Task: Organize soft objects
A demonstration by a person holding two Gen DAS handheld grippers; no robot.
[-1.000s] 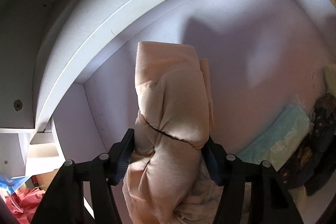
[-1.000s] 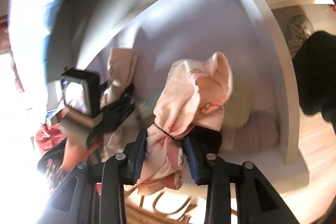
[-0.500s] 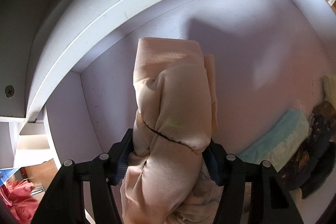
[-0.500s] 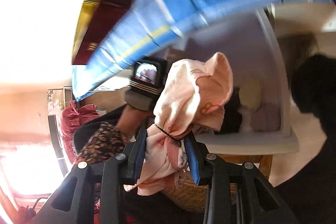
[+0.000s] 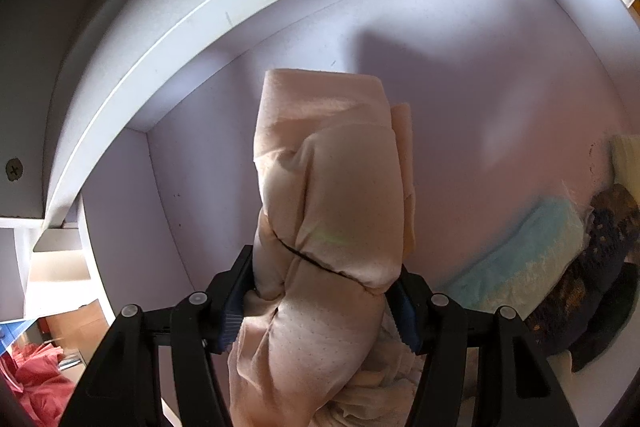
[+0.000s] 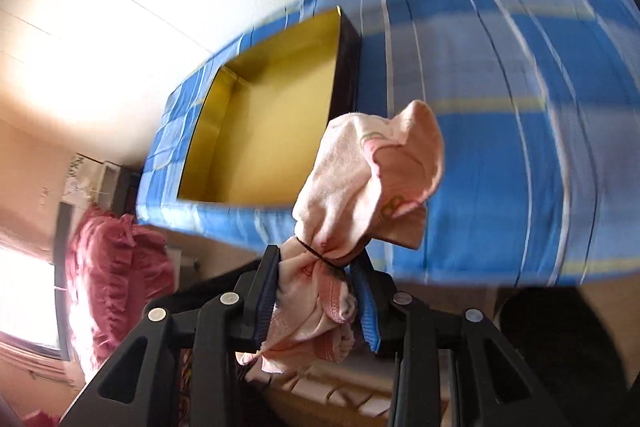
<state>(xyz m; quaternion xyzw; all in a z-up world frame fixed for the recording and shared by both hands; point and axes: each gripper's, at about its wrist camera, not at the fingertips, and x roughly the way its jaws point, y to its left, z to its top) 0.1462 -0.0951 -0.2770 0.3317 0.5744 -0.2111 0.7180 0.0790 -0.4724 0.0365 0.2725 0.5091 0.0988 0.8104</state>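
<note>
Inside the shelf compartment (image 5: 500,75), the left gripper (image 5: 320,301) has its fingers clamped on a peach rolled bundle (image 5: 332,195), held up, not yet set down; a light-blue cloth (image 5: 520,259) and dark cloth (image 5: 600,267) already lie toward the right side. Right view: the right gripper (image 6: 316,287) pinches a pink bundle (image 6: 368,179) before a blue checked bed (image 6: 520,107) with a yellow box (image 6: 272,119). Both bundles seem left to place.
</note>
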